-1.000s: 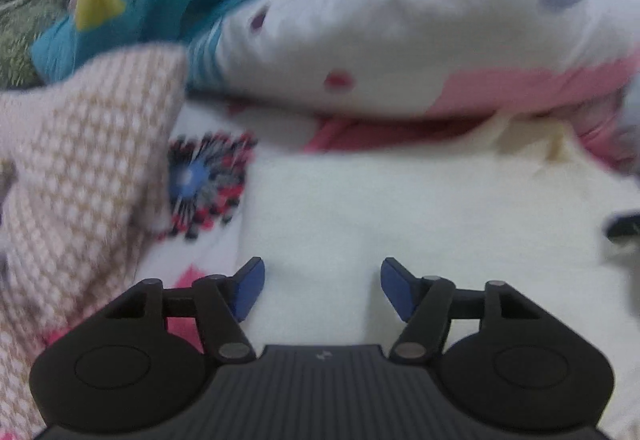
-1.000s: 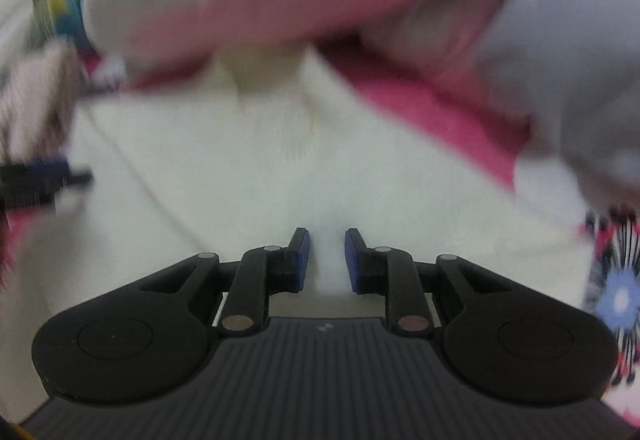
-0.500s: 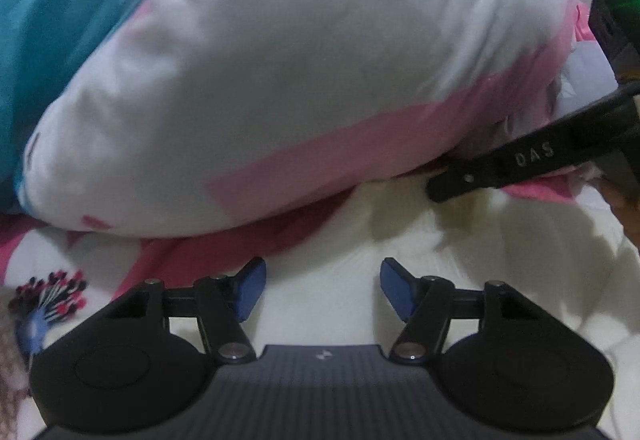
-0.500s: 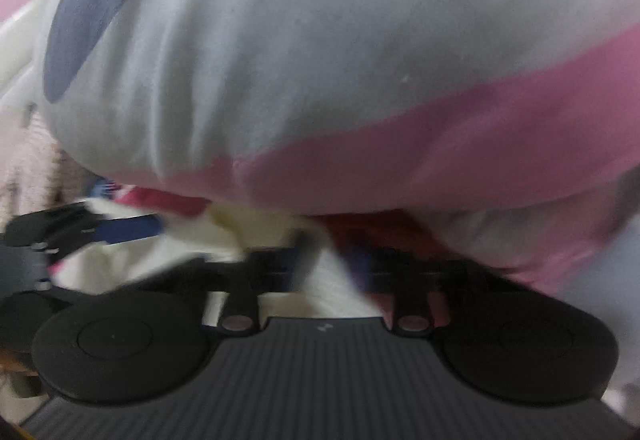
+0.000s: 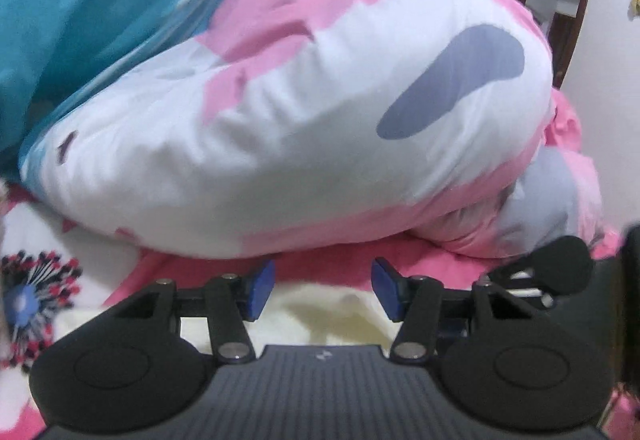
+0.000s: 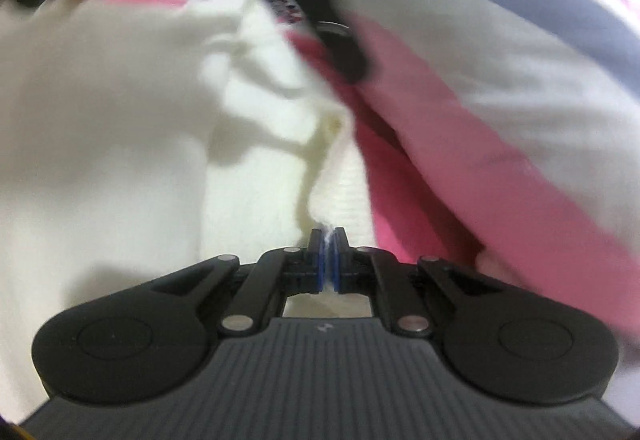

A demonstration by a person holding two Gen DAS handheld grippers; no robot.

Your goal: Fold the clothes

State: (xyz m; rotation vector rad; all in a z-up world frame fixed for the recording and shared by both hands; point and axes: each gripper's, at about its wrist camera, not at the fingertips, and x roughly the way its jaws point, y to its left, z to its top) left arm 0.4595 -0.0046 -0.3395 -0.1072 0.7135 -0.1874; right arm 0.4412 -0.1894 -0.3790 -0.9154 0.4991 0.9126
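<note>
Since a second ago both views have swung from the flat cream sweater (image 6: 120, 112) up toward its collar, and the right gripper (image 6: 328, 256) has clamped onto a ribbed edge of it, a thin fold of knit pinched between the pads. Meanwhile the left gripper (image 5: 323, 290) has just been closing a little but stands about half open, nothing between its pads, hanging over the sweater's collar edge where it meets the pink sheet, just below the big quilt (image 5: 304, 128). Done well, this step likely means setting the left pads on the matching edge before lifting, so both corners rise level and the knit does not stretch or drag under the quilt. Counted: one sweater, one pink-and-white quilt, one teal one (image 5: 80, 20) behind it, two grippers.
</note>
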